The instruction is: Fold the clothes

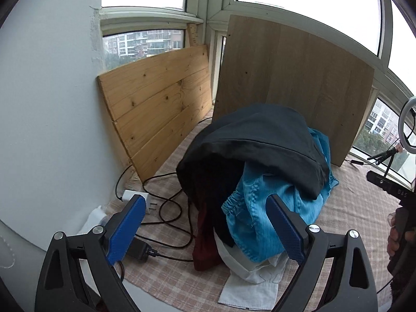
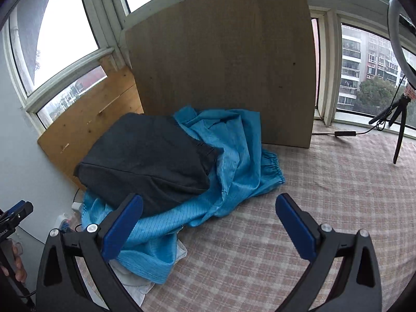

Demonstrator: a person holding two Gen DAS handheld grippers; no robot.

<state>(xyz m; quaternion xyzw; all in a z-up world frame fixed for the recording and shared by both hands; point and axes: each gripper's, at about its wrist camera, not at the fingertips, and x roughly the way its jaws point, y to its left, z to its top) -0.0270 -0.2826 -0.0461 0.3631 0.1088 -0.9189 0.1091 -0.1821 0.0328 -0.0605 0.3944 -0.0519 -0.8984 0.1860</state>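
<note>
A heap of clothes lies on the checked cloth (image 2: 325, 208). On top rests a black garment (image 1: 260, 140) (image 2: 148, 156), over a bright blue one (image 1: 262, 213) (image 2: 234, 156). A dark red piece (image 1: 205, 247) and a white piece (image 1: 249, 278) (image 2: 132, 283) stick out underneath. My left gripper (image 1: 205, 223) stands open just in front of the heap, holding nothing. My right gripper (image 2: 208, 223) is open too, its left pad over the blue garment's near edge, its right pad over bare cloth.
Two wooden boards lean against the windows, a pine one (image 1: 158, 104) and a grey-brown one (image 2: 223, 65). Black cables (image 1: 169, 208) and a white power strip (image 1: 135, 197) lie left of the heap. A ring light on a tripod (image 2: 400, 119) stands at the right.
</note>
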